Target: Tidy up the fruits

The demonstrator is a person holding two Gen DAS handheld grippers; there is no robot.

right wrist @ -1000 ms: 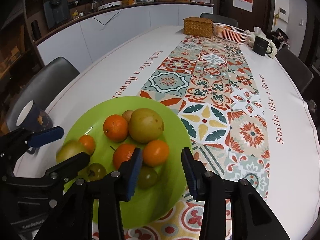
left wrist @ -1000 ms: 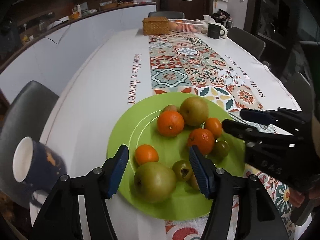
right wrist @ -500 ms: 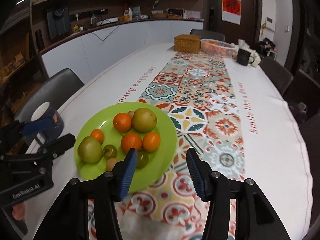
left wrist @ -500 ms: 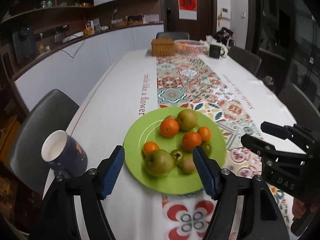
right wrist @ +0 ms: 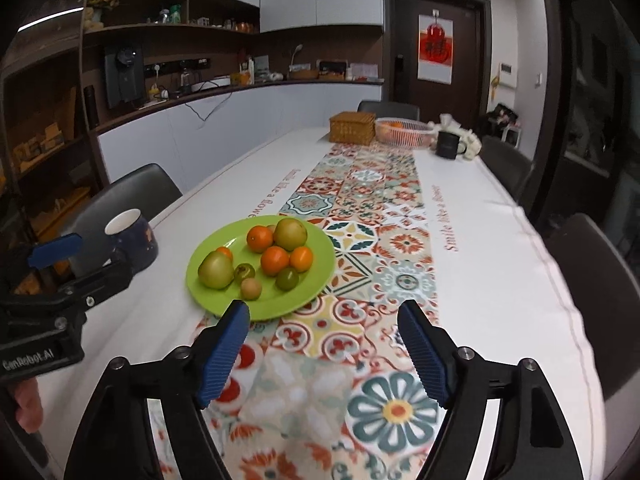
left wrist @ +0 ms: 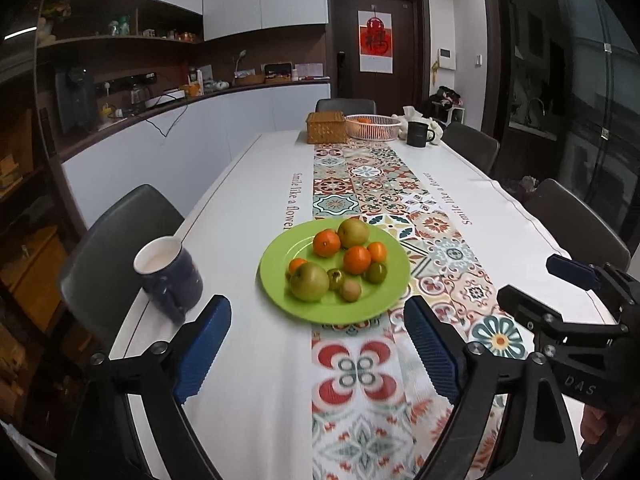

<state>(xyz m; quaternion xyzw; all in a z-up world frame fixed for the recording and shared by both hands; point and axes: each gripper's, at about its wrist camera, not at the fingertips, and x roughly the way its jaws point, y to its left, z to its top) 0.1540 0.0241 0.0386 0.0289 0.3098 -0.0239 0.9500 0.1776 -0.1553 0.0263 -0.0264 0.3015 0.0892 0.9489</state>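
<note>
A green plate [left wrist: 280, 304] [right wrist: 316, 280] sits on the patterned table runner and holds several fruits: oranges [left wrist: 357, 259], a large green pear [left wrist: 309, 281] [right wrist: 216, 269], a second pear [left wrist: 353, 230], small green fruits and a small brown one [left wrist: 351, 291]. My left gripper [left wrist: 318, 338] is open and empty, held above the table short of the plate. My right gripper [right wrist: 324, 344] is open and empty, also short of the plate and to its right. Each gripper shows at the edge of the other's view.
A dark blue mug [left wrist: 168, 276] [right wrist: 134, 236] stands left of the plate near the table edge. At the far end are a wicker box [left wrist: 326, 128], a white basket with oranges [left wrist: 372, 126] and a black mug [left wrist: 418, 134]. Grey chairs surround the table.
Both grippers have pulled back and up from the plate, which now looks smaller and farther. The right gripper's jaws have opened wider. The fruits have not moved.
</note>
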